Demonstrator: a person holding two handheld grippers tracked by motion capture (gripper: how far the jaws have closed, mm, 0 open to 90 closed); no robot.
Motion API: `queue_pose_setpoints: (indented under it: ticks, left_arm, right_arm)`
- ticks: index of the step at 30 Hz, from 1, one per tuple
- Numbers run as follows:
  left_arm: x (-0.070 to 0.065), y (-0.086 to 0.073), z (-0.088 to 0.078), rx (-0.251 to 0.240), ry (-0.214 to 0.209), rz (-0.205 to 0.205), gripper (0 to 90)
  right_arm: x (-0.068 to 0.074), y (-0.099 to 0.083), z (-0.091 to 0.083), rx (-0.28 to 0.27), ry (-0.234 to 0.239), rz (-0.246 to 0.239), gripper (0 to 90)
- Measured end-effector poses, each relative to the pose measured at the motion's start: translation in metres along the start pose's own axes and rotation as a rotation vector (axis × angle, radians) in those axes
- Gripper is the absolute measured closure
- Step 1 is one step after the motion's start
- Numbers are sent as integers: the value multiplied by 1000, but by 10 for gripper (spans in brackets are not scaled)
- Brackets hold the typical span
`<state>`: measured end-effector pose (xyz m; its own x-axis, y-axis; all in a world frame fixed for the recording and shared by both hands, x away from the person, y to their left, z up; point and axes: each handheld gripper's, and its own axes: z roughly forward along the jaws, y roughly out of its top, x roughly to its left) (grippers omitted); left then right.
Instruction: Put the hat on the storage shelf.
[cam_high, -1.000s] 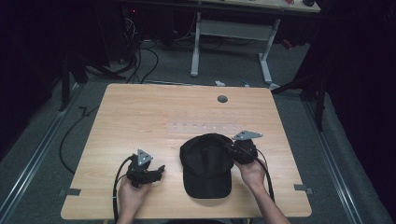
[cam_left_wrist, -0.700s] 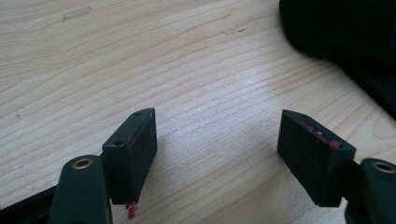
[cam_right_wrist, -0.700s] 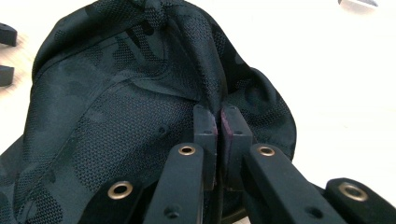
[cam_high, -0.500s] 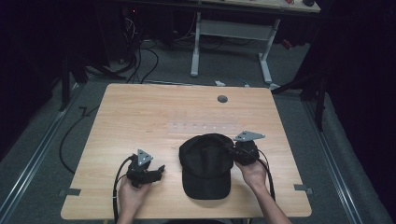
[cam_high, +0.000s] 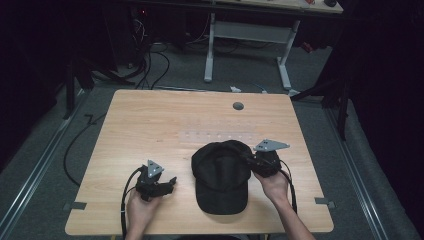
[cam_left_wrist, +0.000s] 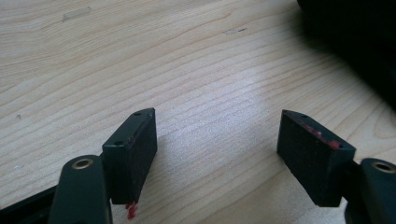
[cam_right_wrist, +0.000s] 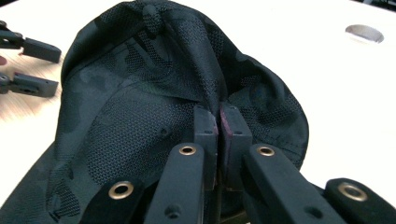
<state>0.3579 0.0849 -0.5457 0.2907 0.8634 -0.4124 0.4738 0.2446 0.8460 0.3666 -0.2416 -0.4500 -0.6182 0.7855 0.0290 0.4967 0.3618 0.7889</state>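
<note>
While the black cap (cam_high: 221, 176) lies flat on the wooden desk (cam_high: 150, 125) in the lower middle of the high view, the right tool (cam_high: 248, 161) has its jaws pressed together on a fold of mesh fabric at the crown's right side; the right gripper view shows the 2 pads pinching that ridge of cloth (cam_right_wrist: 218, 116) tight. The left tool (cam_high: 171, 182), lower left of the cap in the high view, is spread wide over bare wood and touches nothing, as the left gripper view confirms, with the cap's dark edge (cam_left_wrist: 355, 37) at the upper right of that frame. Judging from this, the work is at an early stage: 1 grip on the cap is made, but the cap still rests on the desk, neither lifted nor folded, and the second tool has yet to take hold. The cap's long axis runs from the upper to the lower part of the high view, its brim pointing toward the bottom edge and its rounded crown toward the top.
</note>
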Motion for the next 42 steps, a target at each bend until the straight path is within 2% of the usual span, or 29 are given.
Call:
queue_pose_setpoints:
  ticks: [12, 19, 33, 37, 42]
  left_arm:
    - [0, 1, 0, -2, -1, -11, 286]
    - [-2, -1, 0, -1, 7, 10, 281]
    - [-3, -2, 0, 14, -10, 14, 239]
    - [-1, -1, -1, 20, -26, 3, 236]
    - [-1, 3, -4, 52, -65, -42, 267]
  right_arm:
    - [2, 10, -15, -53, 27, -26, 874]
    - [0, 13, -22, -86, 39, -32, 875]
    - [-5, 15, -39, -139, 45, -30, 874]
    - [-7, 17, -43, -160, 50, -38, 874]
    - [-9, 20, -48, -189, 66, -40, 874]
